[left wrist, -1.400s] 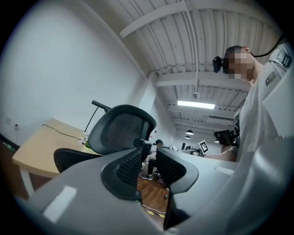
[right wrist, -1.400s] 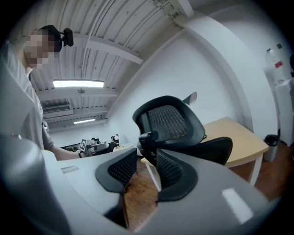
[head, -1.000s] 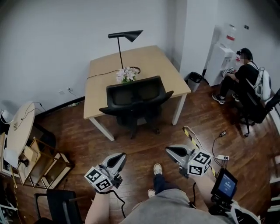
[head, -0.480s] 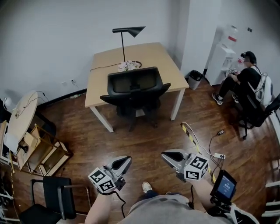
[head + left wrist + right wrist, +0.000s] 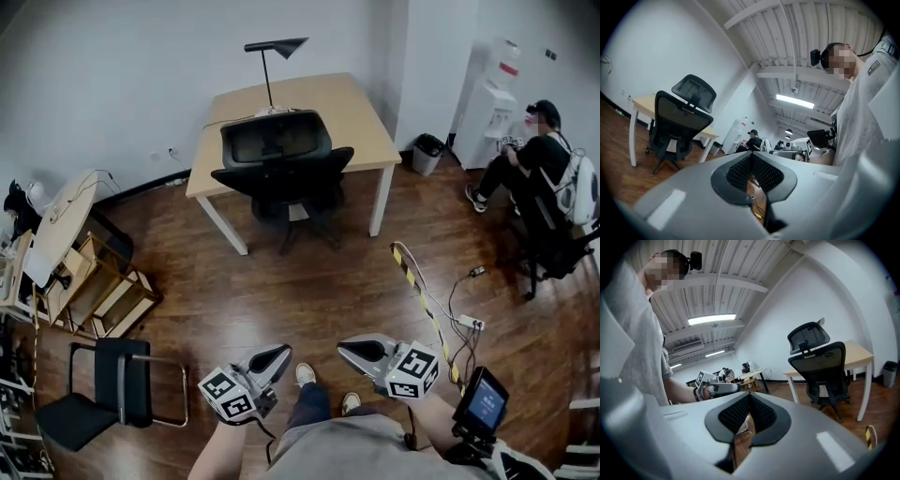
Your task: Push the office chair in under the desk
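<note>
One chair (image 5: 281, 159), one desk (image 5: 361, 112), both well ahead of fingers (image 5: 737, 172), desk edge hidden behind chair, left gripper (image 5: 278, 354) and right gripper (image 5: 349, 347) fingers were pressed together, empty.

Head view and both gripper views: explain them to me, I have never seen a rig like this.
No robot here: a person holds a hand tool with two jaws in each hand. The head view comes from a camera on the person's head, looking down; the left gripper and right gripper show at the bottom, each with a marker cube. The other two pictures come from cameras riding on those grippers, looking along their jaws. Both pairs of jaws are closed together and hold nothing. Ahead on the wood floor stands a black office chair at the near edge of a desk, well apart from the grippers. A black lamp stands on the desk.
</note>
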Available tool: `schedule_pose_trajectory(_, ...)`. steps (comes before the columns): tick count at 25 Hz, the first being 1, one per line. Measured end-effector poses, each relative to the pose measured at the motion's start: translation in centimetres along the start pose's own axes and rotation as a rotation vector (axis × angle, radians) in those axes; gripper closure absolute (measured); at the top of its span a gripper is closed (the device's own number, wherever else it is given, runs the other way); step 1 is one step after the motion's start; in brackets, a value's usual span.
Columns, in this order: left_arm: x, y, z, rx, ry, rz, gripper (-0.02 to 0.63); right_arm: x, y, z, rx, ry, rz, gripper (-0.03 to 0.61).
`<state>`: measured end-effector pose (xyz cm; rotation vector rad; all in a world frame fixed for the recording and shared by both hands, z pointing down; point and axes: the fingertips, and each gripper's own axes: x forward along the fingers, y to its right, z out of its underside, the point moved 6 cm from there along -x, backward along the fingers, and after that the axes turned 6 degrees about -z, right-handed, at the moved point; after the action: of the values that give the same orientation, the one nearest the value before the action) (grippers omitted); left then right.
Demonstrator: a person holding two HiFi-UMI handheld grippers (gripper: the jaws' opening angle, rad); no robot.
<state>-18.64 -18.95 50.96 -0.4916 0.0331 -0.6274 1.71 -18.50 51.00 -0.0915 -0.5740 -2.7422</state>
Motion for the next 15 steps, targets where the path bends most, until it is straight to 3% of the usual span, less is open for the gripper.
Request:
schedule_pose_trajectory(7,-1.3,5.7,3.9,-0.012,-0.042,-0.008,0.611,-3.4,-3.9,3.3,0.009,-0.024,-0.031,0.572)
schedule_pose_trajectory(15,-1.6,8.9,4.3,0.038,-0.042,0.046,0.611,-5.7,-7.3,4.7,-0.01,-0.029,-0.003,0.572)
